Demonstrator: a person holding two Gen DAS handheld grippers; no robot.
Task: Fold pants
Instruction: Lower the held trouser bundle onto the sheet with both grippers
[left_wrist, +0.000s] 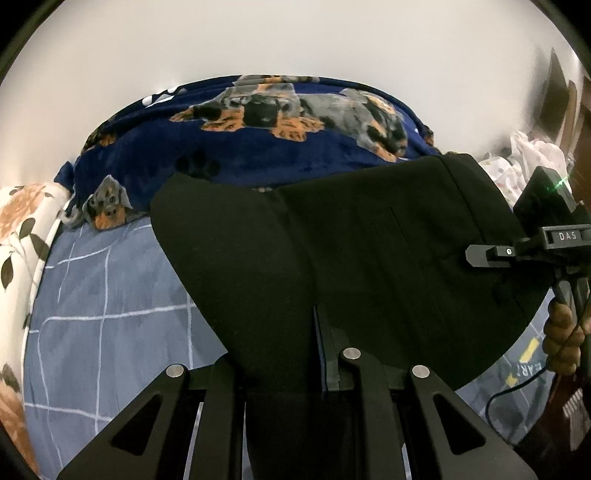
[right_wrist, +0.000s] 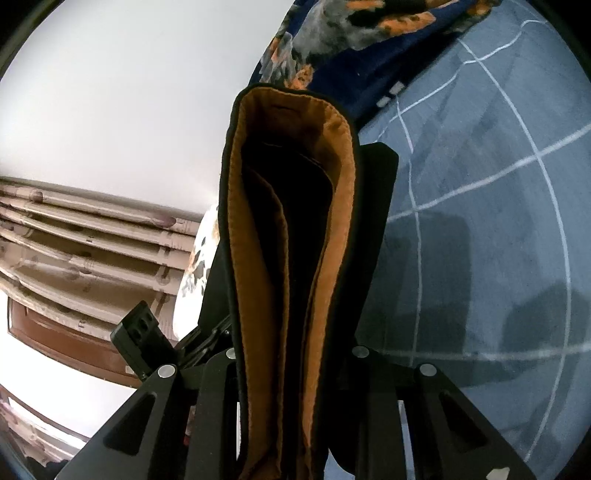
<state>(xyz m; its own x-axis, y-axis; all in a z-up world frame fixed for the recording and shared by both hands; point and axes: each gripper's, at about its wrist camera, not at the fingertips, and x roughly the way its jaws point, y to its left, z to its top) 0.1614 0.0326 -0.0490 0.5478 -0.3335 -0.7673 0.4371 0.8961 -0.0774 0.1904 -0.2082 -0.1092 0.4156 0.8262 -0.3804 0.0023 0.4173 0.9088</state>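
Black pants (left_wrist: 369, 240) hang spread above the bed, held up at two places. At the bottom middle, my left gripper (left_wrist: 284, 354) is shut on the near edge of the cloth, which drapes over and hides one of its fingers. My right gripper (left_wrist: 476, 254) comes in from the right, held by a hand (left_wrist: 561, 332), and is shut on the pants' right side. In the right wrist view the pants' waistband (right_wrist: 258, 221), lined in orange-brown, stands folded between the fingers of my right gripper (right_wrist: 295, 240). The left tool's black housing (right_wrist: 138, 334) shows at the lower left.
Below lies a bed with a blue grid-lined sheet (left_wrist: 110, 314). A navy dog-print blanket (left_wrist: 258, 147) is bunched at the back against a white wall. A floral pillow (left_wrist: 22, 229) is at the left, pale cloth (left_wrist: 517, 162) at the right. A cable (left_wrist: 517, 391) trails beneath the hand.
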